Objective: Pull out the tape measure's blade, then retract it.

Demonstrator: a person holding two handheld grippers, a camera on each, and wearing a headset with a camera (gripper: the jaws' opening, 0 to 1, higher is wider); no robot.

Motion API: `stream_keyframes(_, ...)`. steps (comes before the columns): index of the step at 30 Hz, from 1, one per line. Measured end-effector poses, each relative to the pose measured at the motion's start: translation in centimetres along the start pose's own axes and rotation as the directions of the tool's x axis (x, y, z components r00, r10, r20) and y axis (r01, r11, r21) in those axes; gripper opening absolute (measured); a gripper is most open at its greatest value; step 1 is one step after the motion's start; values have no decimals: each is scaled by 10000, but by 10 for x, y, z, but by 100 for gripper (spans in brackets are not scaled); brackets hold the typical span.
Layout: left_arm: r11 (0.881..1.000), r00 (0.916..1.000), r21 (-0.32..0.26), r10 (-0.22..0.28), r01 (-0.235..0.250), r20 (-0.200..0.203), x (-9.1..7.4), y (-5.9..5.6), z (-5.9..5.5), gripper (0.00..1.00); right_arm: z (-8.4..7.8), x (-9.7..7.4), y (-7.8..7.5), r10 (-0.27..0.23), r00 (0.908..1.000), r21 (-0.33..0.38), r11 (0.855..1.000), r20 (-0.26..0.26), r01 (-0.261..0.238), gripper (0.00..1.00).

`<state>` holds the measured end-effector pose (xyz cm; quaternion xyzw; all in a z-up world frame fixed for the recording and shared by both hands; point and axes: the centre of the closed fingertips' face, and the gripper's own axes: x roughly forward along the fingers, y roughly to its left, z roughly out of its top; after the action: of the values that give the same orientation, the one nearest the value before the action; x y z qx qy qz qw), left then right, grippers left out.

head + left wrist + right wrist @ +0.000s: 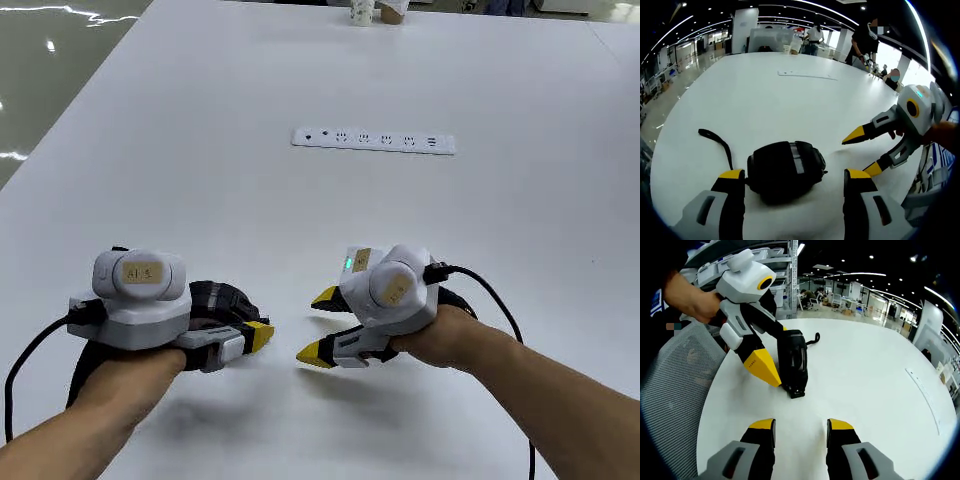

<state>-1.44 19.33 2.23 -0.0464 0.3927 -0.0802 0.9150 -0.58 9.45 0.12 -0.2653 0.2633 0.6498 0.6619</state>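
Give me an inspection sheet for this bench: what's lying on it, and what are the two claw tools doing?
Surface: white table, plain.
Job's things: black tape measure lying between the left gripper's jaws, strap trailing; blade not drawn out.
Clutter: white power strip mid-table; cup at the far edge.
Grippers: left gripper open, straddling the tape measure; right gripper open, empty, aimed toward it.
Cables: black cable running back from each gripper.
Surroundings: glossy floor, mesh chair, people beyond the table.
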Motion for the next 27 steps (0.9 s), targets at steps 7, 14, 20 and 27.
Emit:
stream_keyframes(7, 9989, 9997, 419, -211, 207, 97, -4, -2, -2, 79, -8, -15, -4, -350, 9993, 281, 9990, 87, 347, 42)
stream_keyframes(14, 9956, 9987, 812, -479, 463, 179, -6, -5, -3, 81, -18, -29, -5, -694, 9975, 563, 9961, 128, 686, 45)
stream_keyframes(20, 9914, 9966, 1071, -780, 748, 262, -8, -9, -4, 82, -25, -37, -3, -925, 9955, 889, 9919, 202, 904, 47)
stream_keyframes(27, 9856, 9926, 1288, -1152, 1094, 384, -12, -13, -6, 84, -32, -49, -1, -1263, 9915, 1238, 9848, 307, 1216, 50)
